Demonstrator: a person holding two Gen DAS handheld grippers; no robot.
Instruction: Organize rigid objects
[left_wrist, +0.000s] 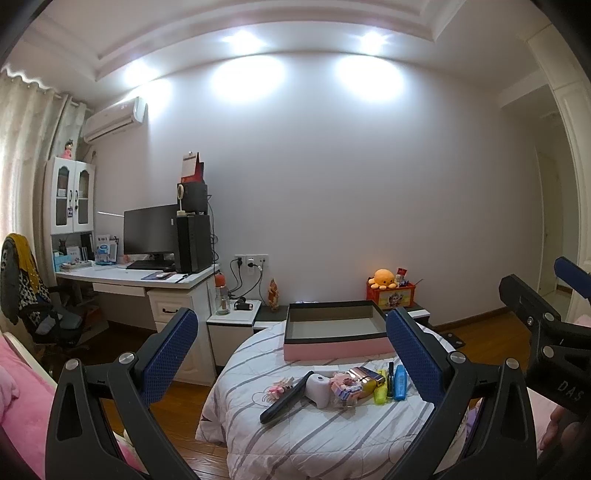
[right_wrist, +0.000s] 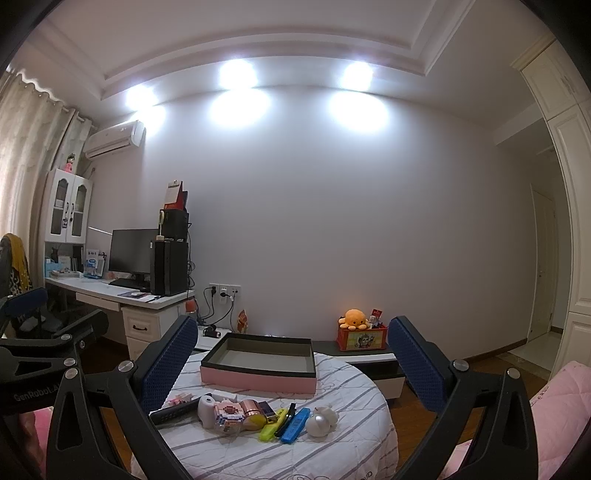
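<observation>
A pink box with a dark rim (left_wrist: 334, 338) (right_wrist: 258, 369) lies open and empty at the back of a round table with a striped cloth (left_wrist: 314, 435) (right_wrist: 280, 454). In front of it lies a row of small things: a black remote (left_wrist: 282, 400) (right_wrist: 177, 410), a white gadget (left_wrist: 319, 387) (right_wrist: 207, 410), a pink block toy (left_wrist: 345, 387) (right_wrist: 231, 415), a copper case (right_wrist: 251, 410), a yellow marker (left_wrist: 380, 391) (right_wrist: 273, 426), a blue marker (left_wrist: 400, 382) (right_wrist: 295, 424) and a white round toy (right_wrist: 321, 422). My left gripper (left_wrist: 291, 354) and right gripper (right_wrist: 293, 365) are open and empty, above the table's near side.
A desk with monitor and computer (left_wrist: 162, 251) stands at the left, with an office chair (left_wrist: 33, 306). A low cabinet holds a red box with an orange plush (left_wrist: 389, 291) (right_wrist: 360, 332). A pink bed (right_wrist: 554, 406) lies at the right.
</observation>
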